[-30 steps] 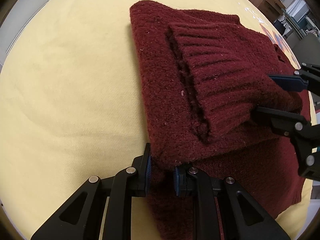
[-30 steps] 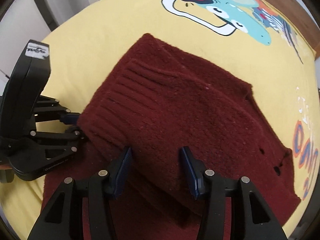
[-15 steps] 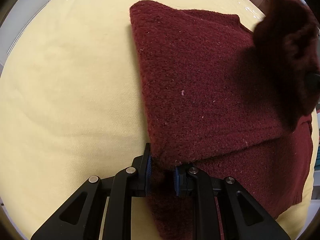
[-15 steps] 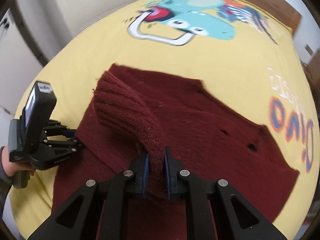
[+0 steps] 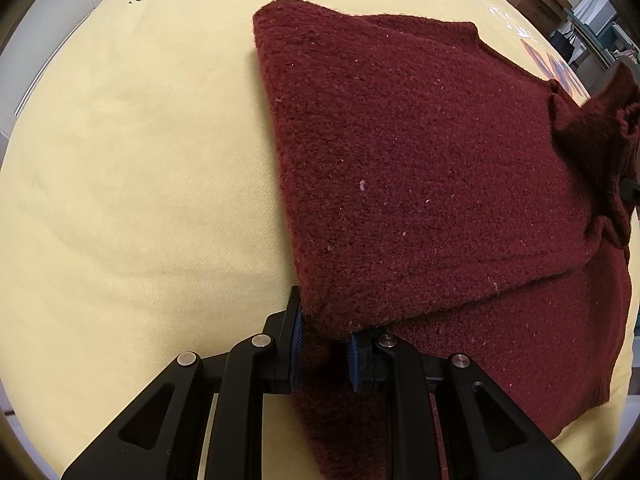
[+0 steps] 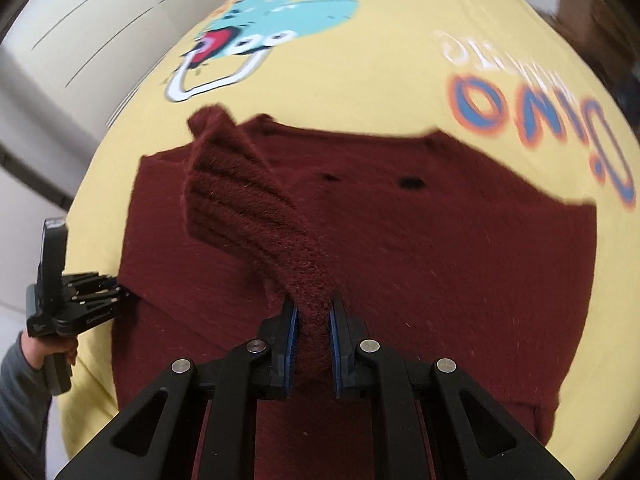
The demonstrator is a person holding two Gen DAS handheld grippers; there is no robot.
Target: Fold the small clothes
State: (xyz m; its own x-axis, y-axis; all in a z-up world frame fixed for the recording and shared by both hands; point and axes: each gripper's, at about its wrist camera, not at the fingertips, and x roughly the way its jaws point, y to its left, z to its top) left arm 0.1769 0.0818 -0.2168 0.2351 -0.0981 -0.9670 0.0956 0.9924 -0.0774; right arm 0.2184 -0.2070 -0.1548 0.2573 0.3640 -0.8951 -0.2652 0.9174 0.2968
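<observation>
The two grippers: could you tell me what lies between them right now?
Only the dark red sweater: in the right wrist view it spans from the left gripper to the right gripper, which holds its ribbed cuff.

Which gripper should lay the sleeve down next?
Right. The right gripper already pinches the ribbed sleeve, lifted above the sweater. The left gripper clamps the folded edge, likely best left anchoring.

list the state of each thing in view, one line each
sweater: maroon, partly folded, lying on the yellow cloth
ribbed cuff: lifted off the sweater body, hanging from the right gripper
left gripper: shut on the sweater's folded edge
right gripper: shut on the sleeve
yellow cloth: spread flat under the sweater
</observation>
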